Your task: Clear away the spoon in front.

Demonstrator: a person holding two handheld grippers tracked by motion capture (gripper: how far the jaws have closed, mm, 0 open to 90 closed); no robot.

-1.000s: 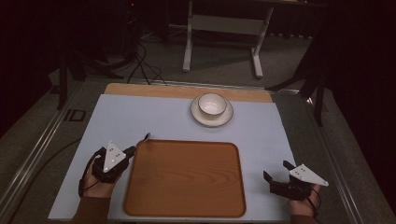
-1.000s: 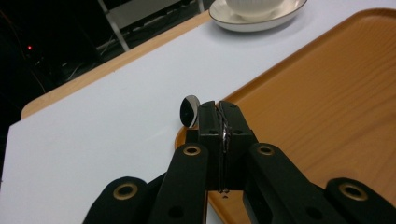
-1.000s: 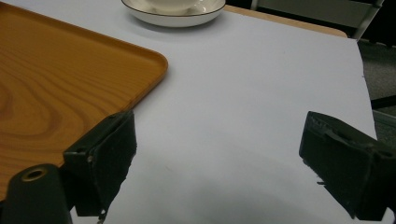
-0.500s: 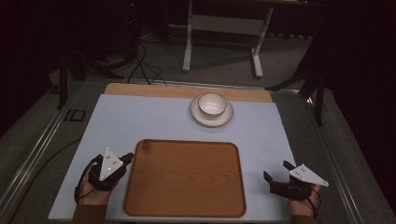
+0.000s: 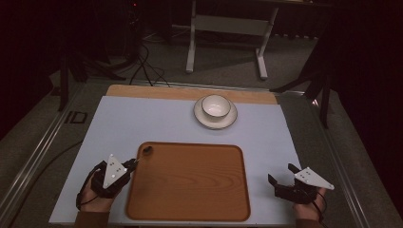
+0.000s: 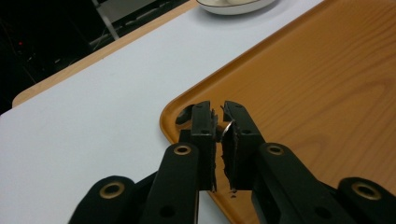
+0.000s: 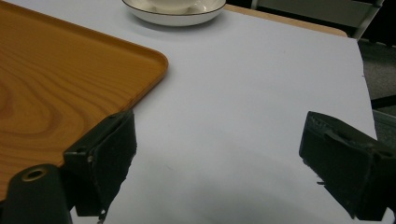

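A wooden tray point(image 5: 190, 185) lies at the middle of the pale table top point(image 5: 142, 121). My left gripper point(image 5: 134, 162) sits at the tray's left rim near its far left corner. In the left gripper view its jaws point(image 6: 218, 112) are shut on a small silvery piece point(image 6: 227, 127) above the tray point(image 6: 317, 84); what that piece is I cannot tell. A dark spot point(image 5: 148, 150) lies just inside that corner. My right gripper point(image 5: 281, 173) rests right of the tray, open, with bare table between its jaws point(image 7: 219, 154).
A white bowl point(image 5: 215, 105) stands on a white plate point(image 5: 204, 118) behind the tray, toward the table's far edge. A wooden strip point(image 5: 152, 91) borders the table's back. Beyond it are floor cables point(image 5: 142, 66) and a desk frame point(image 5: 228, 26).
My left gripper has drawn back from the tray's far left corner toward the near edge, along the tray's left rim. The right gripper has stayed where it was.
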